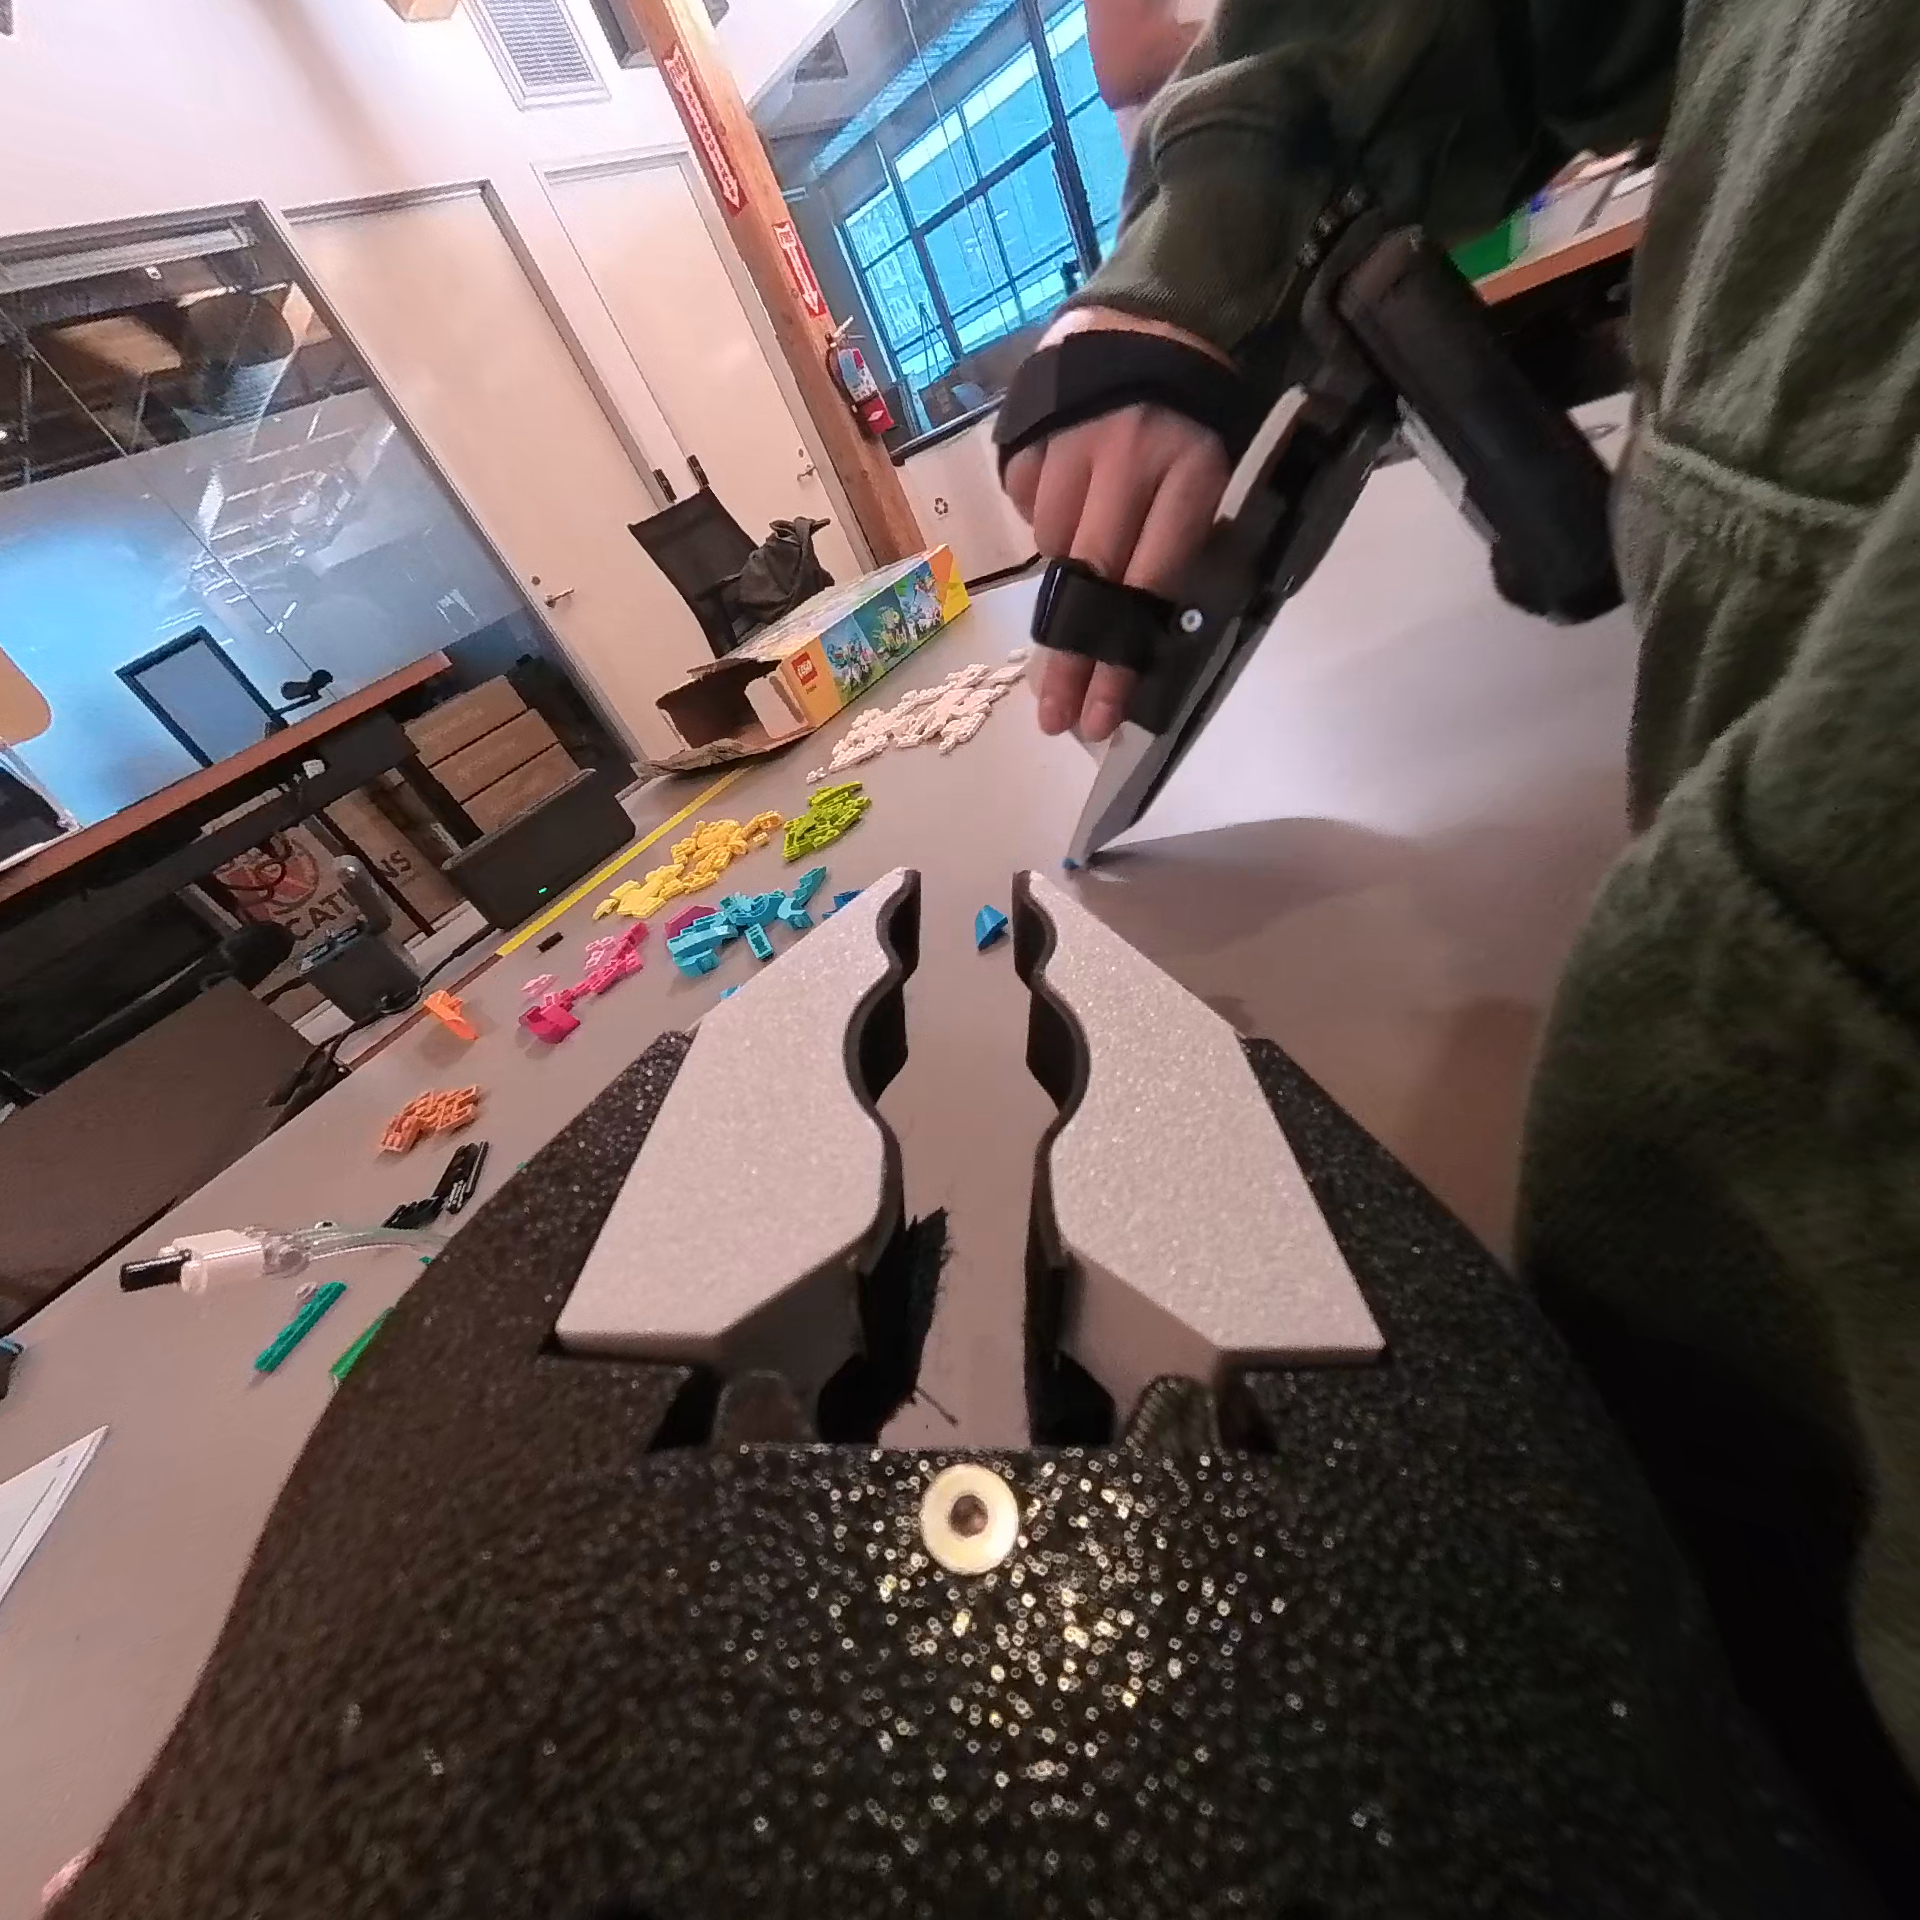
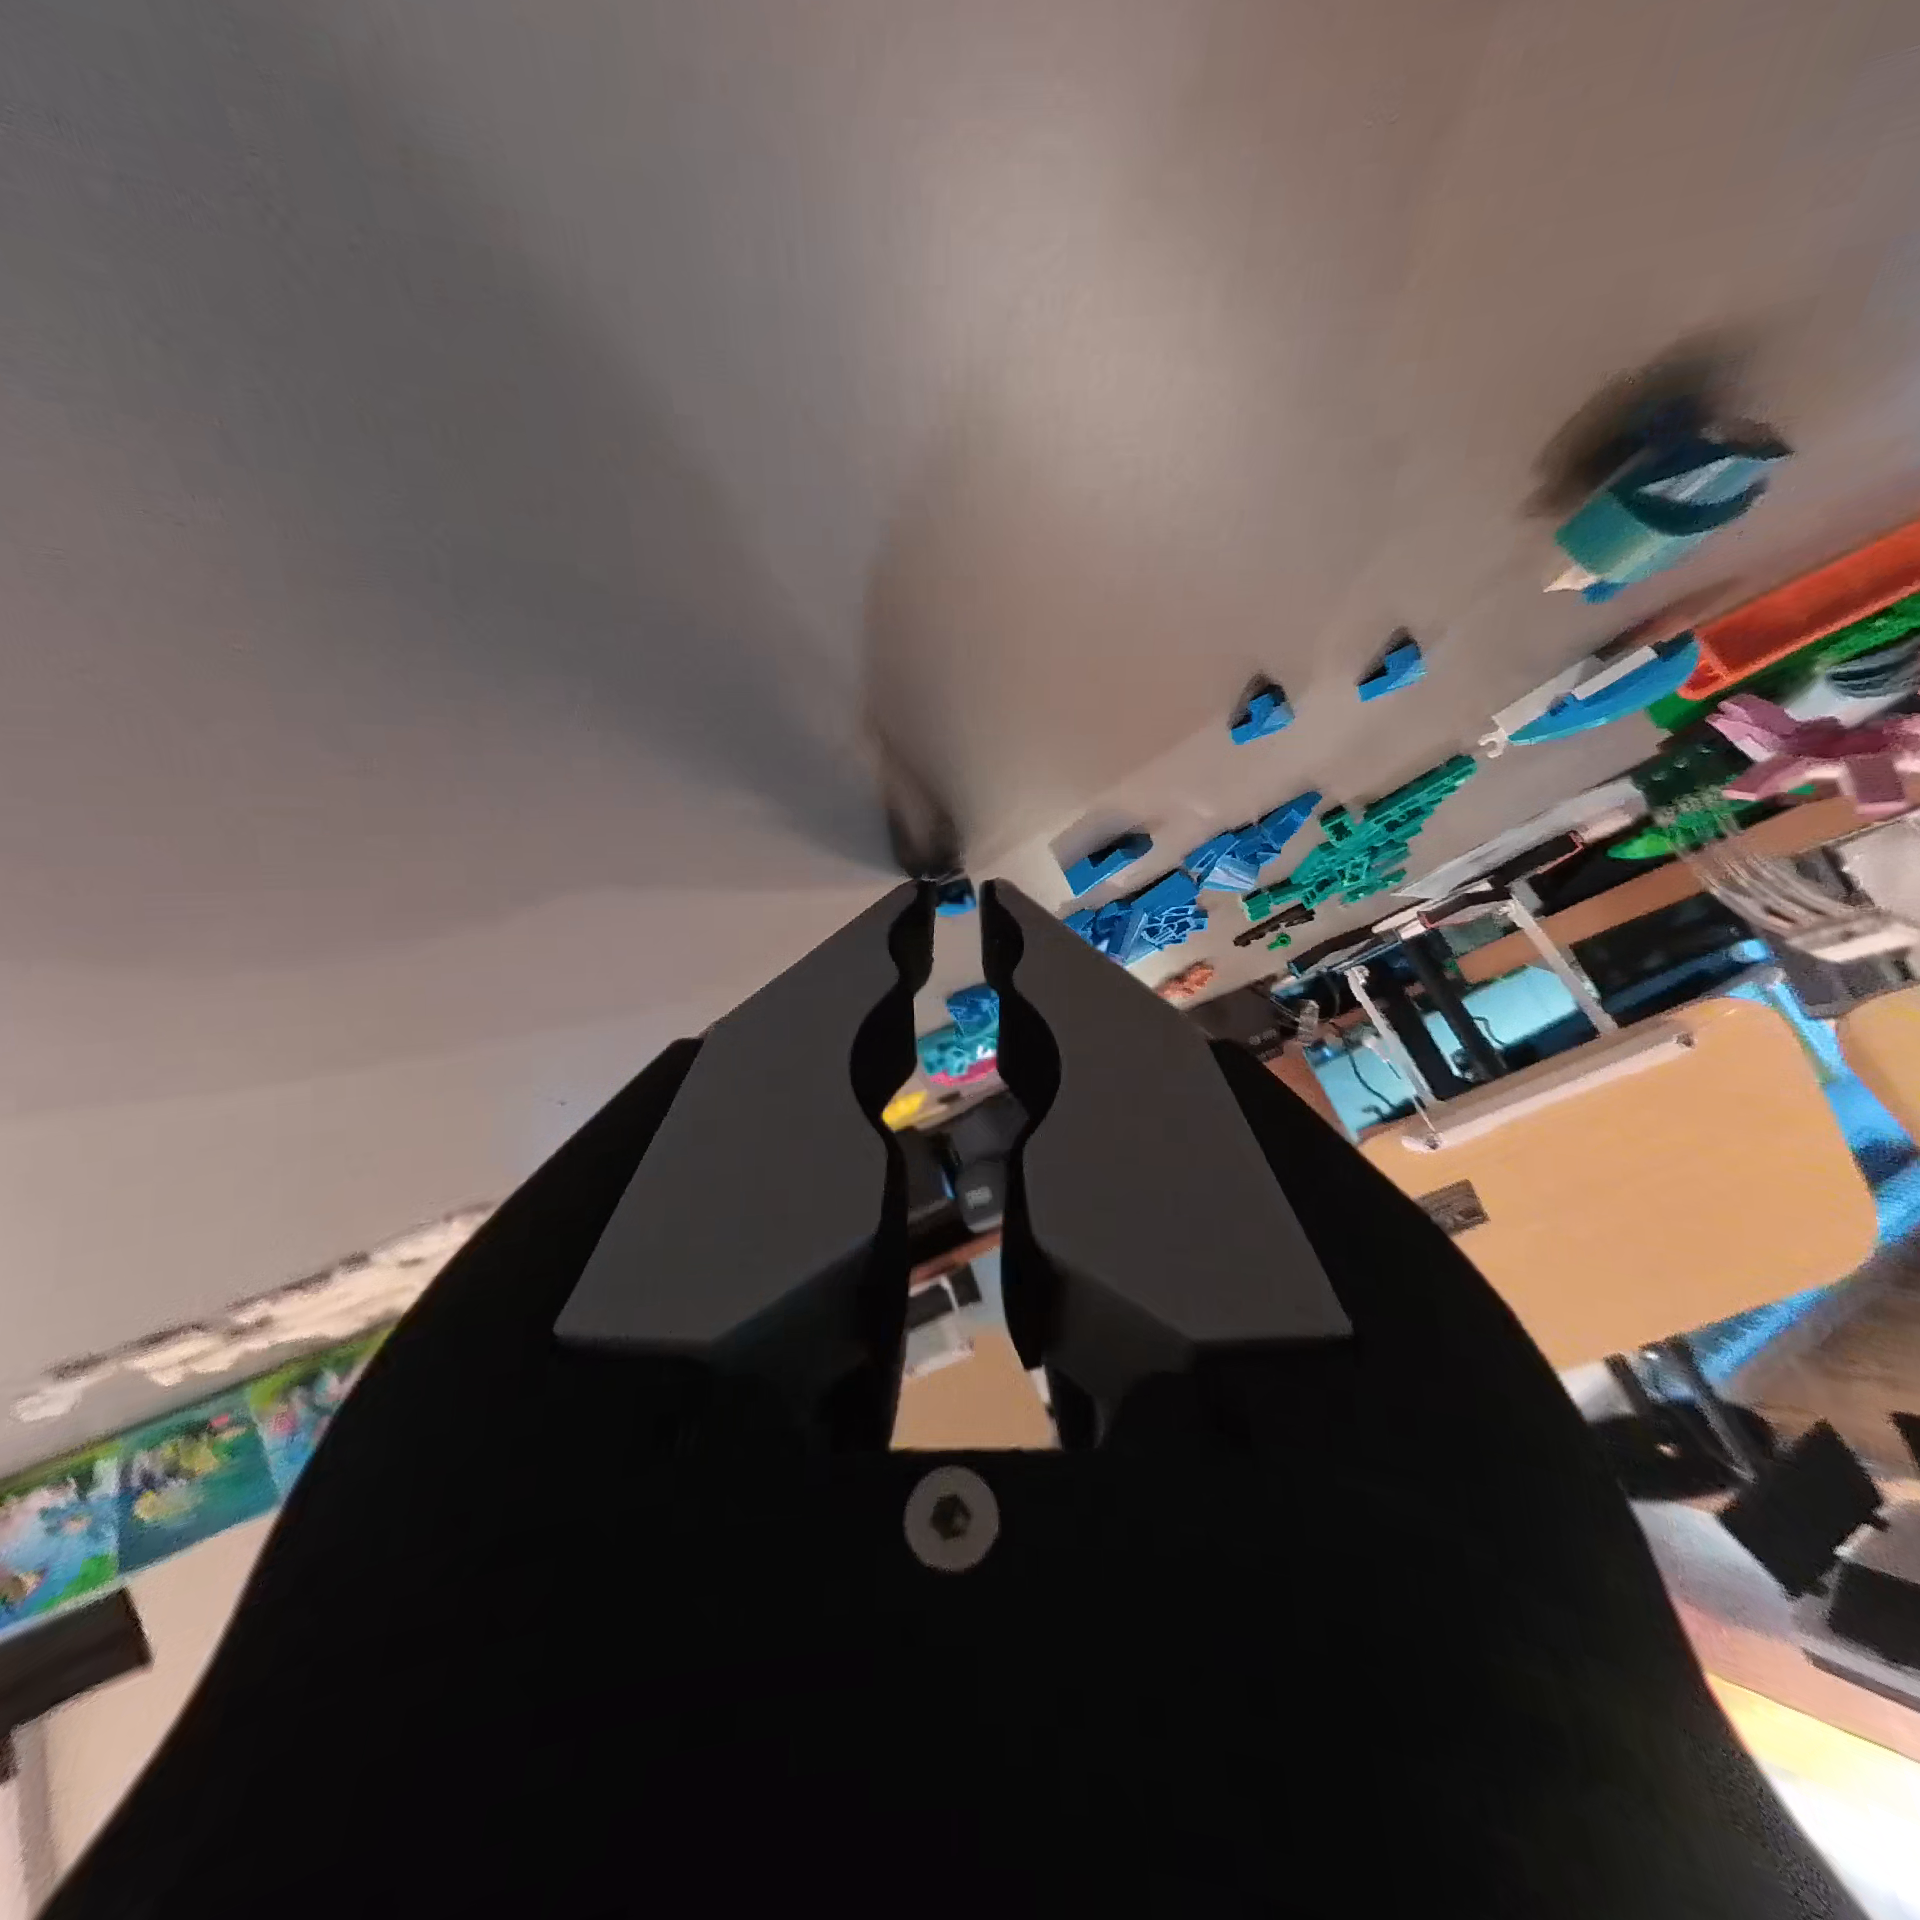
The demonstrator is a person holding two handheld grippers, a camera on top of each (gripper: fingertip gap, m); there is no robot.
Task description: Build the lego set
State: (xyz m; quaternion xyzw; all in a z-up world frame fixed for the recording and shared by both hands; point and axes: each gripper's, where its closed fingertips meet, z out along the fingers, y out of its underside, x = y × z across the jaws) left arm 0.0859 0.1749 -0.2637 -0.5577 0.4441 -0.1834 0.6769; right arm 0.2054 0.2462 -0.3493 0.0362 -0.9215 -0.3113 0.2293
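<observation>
The right tongs (image 2: pixel 957 896) point steeply down at the grey surface (image 1: pixel 1351 748), tips narrowly parted around a small blue piece (image 2: pixel 953 894). The left tongs (image 1: pixel 966 883) hover empty, slightly open, near a loose blue brick (image 1: pixel 989 925).

A logo on the box (image 1: pixel 831 665) — red signs (lettered) on the post (image 1: pixel 769 239).

- Left wrist view: low over the grey table (image 1: pixel 1351 727), facing along it; colour-sorted brick piles (image 1: pixel 717 852) at 11 o'clock, room behind.
- Right wrist view: tilted steeply down, very near the tabletop (image 2: pixel 623 520), horizon rolled; blurred.
- Shared: the table, loose blue bricks (image 2: pixel 1262 717), and the right gripper (image 1: pixel 1081 862), seen at 1 o'clock from the left wrist view.
</observation>
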